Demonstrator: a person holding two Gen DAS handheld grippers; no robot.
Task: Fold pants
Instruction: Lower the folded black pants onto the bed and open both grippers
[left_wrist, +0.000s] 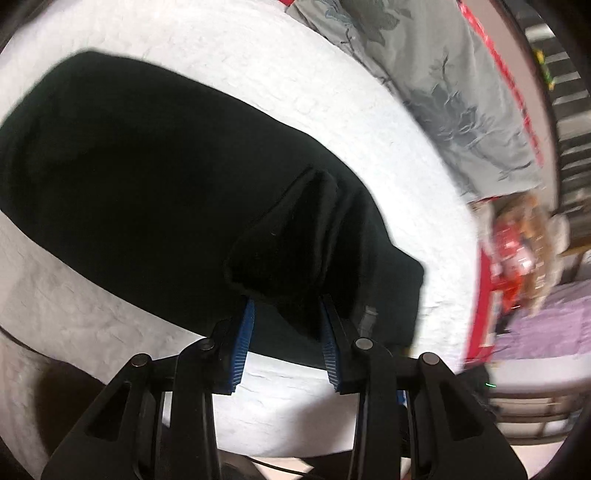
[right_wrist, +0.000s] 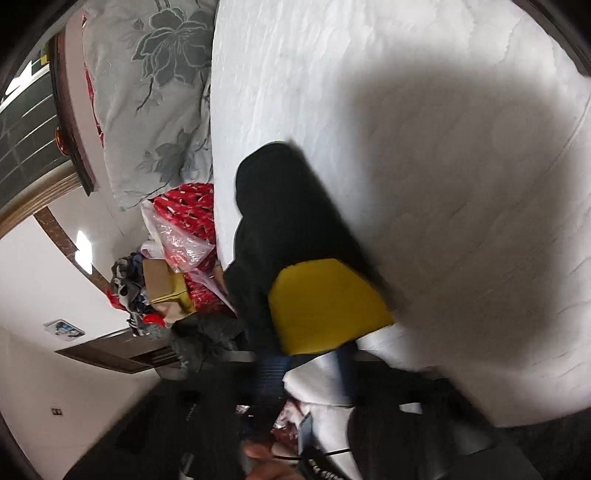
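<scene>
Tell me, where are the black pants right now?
The pants lie on the white bed, filling the left and middle of the left wrist view. The left gripper pinches a bunched fold of them near their right end.

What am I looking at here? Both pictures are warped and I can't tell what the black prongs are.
A person holds a two-finger gripper in each hand, with a fisheye camera on each looking along the fingers; that causes the warping. In the left view, the left gripper has black pants bunched between its blue pads, with the rest spread on a white bedspread. The right view is blurred: the right gripper appears to hold another part of the pants, near a yellow patch. A grey floral quilt lies beside the bedspread.
</scene>
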